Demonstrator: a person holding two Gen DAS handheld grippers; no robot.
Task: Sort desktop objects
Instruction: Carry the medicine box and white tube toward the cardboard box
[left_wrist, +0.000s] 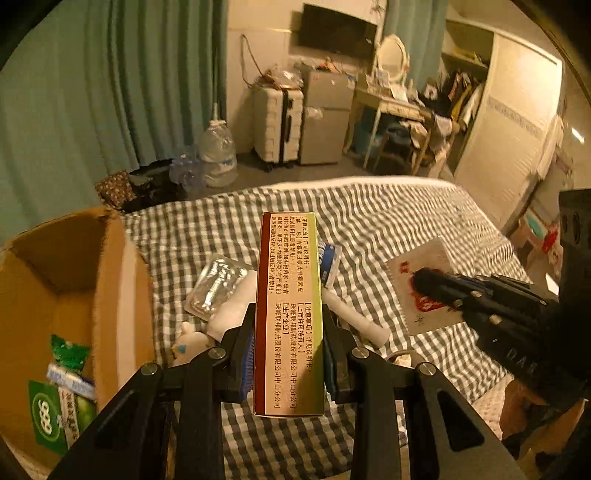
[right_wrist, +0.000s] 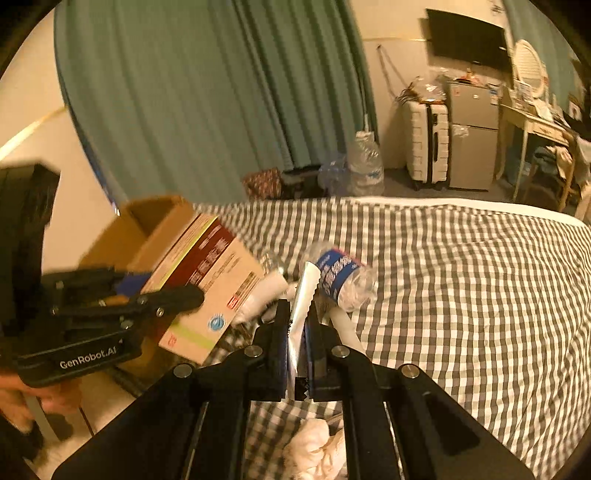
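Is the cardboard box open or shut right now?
Open. The cardboard box has its top open in the left wrist view, showing its brown interior and a green packet lying inside.

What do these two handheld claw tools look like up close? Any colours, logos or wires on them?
Both the left gripper and the right gripper are matte black, with angular linkage arms joined by round silver pivot bolts. The left one's finger pads are blue. White "GenRobot.AI" lettering marks the left gripper's body. No cables show. A bare hand grips the left one.

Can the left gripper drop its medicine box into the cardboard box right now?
Probably yes. The left gripper holds the medicine box above the bed, and the cardboard box sits just to its left with its top open. Nothing stands between them; it only needs to swing left first.
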